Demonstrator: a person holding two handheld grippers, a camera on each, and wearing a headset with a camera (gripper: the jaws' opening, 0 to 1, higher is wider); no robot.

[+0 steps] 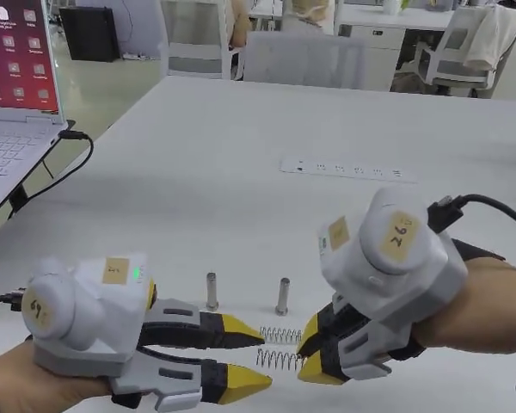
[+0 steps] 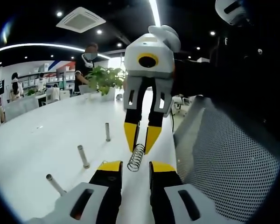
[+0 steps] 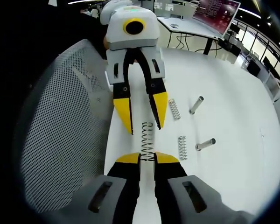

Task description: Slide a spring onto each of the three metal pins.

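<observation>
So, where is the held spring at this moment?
In the right gripper view the spring is pinched in the right hand-held gripper, pointing at the open left hand-held gripper, beside two loose springs.

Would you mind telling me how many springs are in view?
3: one spring held in the right gripper, two springs on the table beside pins; others may be hidden.

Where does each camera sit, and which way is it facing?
Head view: on the headset, looking down at the table; left gripper, right gripper and wrists show.
Left gripper view: on the left gripper, looking along its open tongs at the right gripper.
Right gripper view: on the right gripper, facing the left gripper; its tongs grip a spring.
Gripper views share that spring.
</observation>
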